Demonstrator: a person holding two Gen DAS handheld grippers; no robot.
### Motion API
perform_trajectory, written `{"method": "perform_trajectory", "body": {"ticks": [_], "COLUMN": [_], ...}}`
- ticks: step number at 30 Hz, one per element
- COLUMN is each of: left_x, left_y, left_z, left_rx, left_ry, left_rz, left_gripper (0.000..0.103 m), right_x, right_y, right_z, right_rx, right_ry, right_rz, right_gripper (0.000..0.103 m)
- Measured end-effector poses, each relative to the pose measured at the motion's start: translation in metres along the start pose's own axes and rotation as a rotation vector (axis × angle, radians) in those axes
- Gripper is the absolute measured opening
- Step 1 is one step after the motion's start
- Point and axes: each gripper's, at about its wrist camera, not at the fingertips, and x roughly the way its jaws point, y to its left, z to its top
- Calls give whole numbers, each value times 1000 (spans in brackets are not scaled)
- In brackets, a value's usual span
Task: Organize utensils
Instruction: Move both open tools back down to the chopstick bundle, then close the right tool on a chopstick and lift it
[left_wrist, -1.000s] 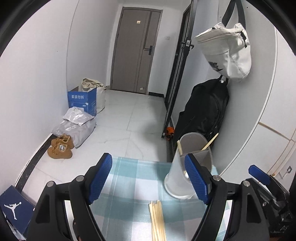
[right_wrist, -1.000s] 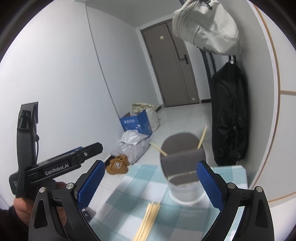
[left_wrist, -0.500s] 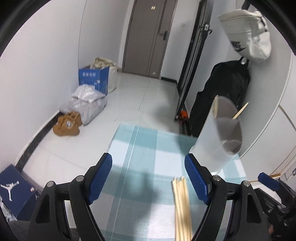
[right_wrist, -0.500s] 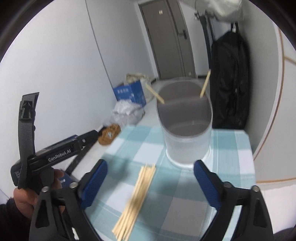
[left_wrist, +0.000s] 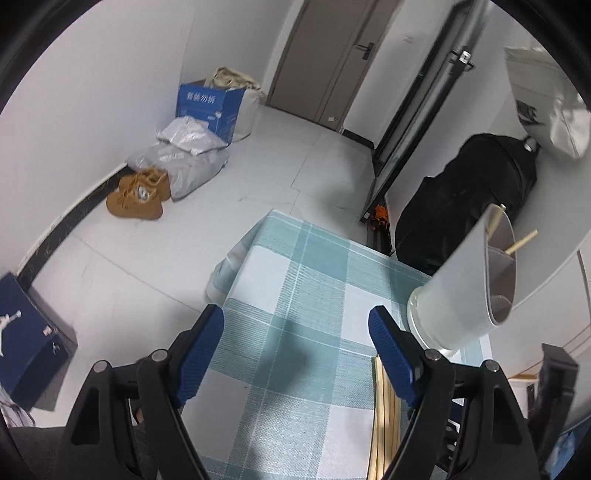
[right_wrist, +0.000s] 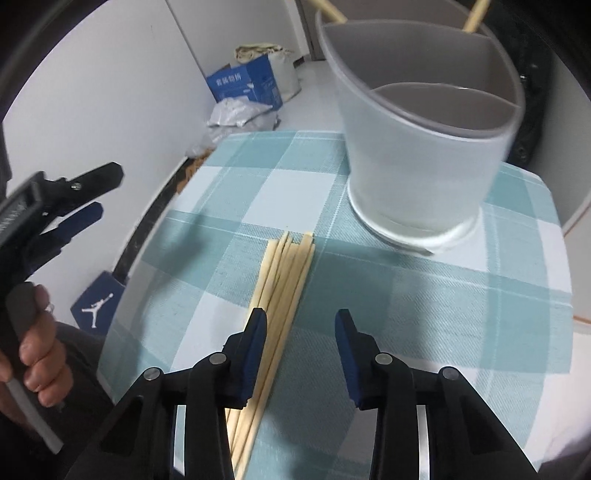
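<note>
Wooden chopsticks (right_wrist: 282, 295) lie at eleven o'clock of the half-open, empty right gripper (right_wrist: 300, 343); centre it over one stick before closing.

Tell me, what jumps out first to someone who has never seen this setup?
The bundle of wooden chopsticks lying on the teal checked tablecloth, with the right gripper hovering open just above them. Behind them stands a frosted utensil holder with a divider and two sticks already inside. The left gripper hangs open over the cloth.
</note>
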Motion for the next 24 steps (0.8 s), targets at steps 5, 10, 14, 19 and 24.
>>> {"method": "perform_trajectory", "body": {"ticks": [5,10,14,19,24], "left_x": [3,3,8,10,12], "left_y": [8,10,14,20,22], "left_z": [2,4,7,9,8], "left_rx": [-51,-72,-99,-119,-116], "left_ry": [27,35,51,59,65], "left_rz": [-9,0,-2,3,17], "left_gripper": [77,77,77,77,77], "right_x": [20,27,35,46,51], "right_y": [6,11,17,23,27], "right_z": [12,18,25,34,40], "right_rx": [-35,-62,-83,-95,-98], "right_ry": [61,96,118,134,122], "right_rz": [-117,-138,-157,-197,-203], "right_gripper": [26,25,25,25,17]}}
